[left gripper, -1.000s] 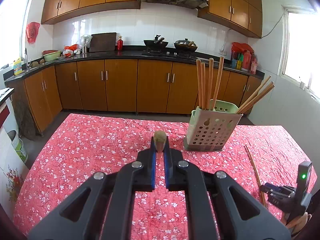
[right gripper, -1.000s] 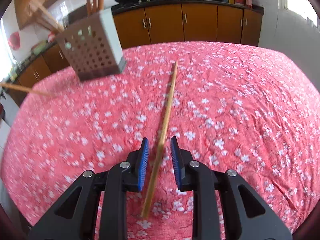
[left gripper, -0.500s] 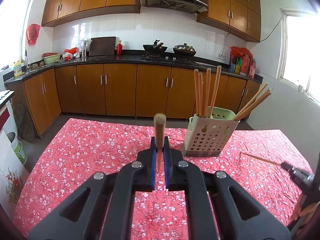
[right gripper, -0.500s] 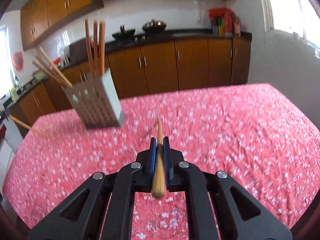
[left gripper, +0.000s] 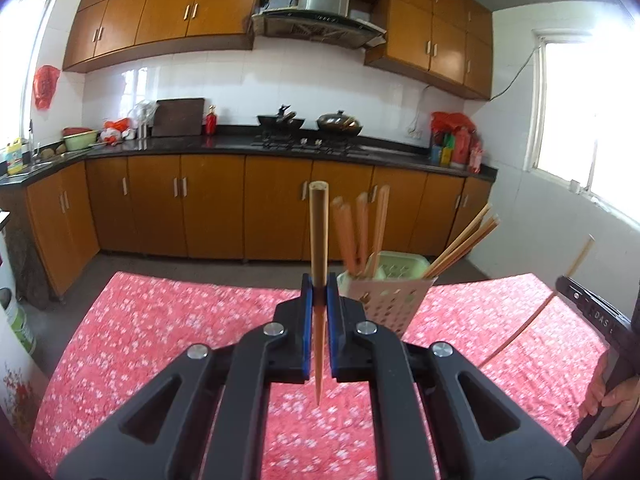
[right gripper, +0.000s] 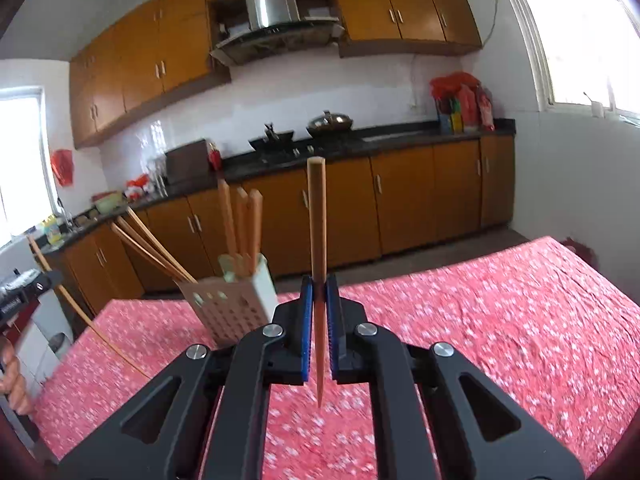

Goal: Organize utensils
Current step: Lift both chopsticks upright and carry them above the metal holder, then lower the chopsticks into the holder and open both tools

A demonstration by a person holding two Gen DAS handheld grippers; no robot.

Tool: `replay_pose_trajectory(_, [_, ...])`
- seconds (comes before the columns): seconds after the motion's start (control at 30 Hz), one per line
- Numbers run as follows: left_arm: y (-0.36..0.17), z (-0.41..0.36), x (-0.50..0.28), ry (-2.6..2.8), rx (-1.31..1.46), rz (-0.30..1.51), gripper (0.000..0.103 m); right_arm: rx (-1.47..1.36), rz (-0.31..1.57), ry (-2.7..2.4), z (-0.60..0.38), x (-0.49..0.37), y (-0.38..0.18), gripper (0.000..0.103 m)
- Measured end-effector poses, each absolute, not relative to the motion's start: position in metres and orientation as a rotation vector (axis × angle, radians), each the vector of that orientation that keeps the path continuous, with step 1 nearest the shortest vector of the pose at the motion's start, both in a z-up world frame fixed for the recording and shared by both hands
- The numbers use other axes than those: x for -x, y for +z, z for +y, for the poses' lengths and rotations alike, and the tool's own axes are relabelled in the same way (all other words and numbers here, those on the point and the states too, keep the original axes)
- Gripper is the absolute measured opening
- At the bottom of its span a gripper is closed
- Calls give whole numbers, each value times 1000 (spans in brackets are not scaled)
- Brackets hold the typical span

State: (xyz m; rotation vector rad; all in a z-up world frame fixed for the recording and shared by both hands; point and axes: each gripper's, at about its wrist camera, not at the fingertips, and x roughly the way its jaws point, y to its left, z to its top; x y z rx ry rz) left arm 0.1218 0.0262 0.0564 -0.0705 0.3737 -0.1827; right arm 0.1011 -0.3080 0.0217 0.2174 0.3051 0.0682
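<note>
**Both tongs gripping chopsticks above the worktop**

Left tongs [left gripper: 319,296] clamping one chopstick [left gripper: 319,248] upright; right tongs [right gripper: 319,294] pinching another chopstick [right gripper: 317,240], thick end up. Hovering over a worktop [left gripper: 160,320] draped in red floral cloth. Perforated holder [left gripper: 386,300] standing beyond, chopsticks inside. Behind: orange-brown cabinets [left gripper: 212,208], black counter, woks, range hood [left gripper: 320,12], bright windows.

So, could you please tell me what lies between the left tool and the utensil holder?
Nothing rests there: in the left wrist view only bare floral tablecloth separates the left tool, shut on its chopstick, from the utensil holder.
</note>
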Motion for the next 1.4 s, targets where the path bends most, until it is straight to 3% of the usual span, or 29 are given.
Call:
replay_pose_trajectory(0.5, [135,-19,-156,-254,141,126,8,-275,-10,199,-264,-134,106,7])
replay_pose_trajectory(0.97, [96,-35,-236,-219,137,187,8,-227,126,175,-249,-209,59,8])
replay_pose_trajectory(1.03, [96,-30,-237,-216,147,193,14,-229,133,175,-248,-206,58,8])
replay_pose_trajectory(1.1, [98,-26,-233,-205,156,188,30,-223,133,175,-248,-202,60,9])
replay_pose_trajectory(1.33, [109,2,-202,-183,187,177,42,-226,93,147,-261,-170,72,28])
replay_pose_trajectory(1.4, [109,11,-185,-171,185,179,48,-221,87,140,-265,-152,73,40])
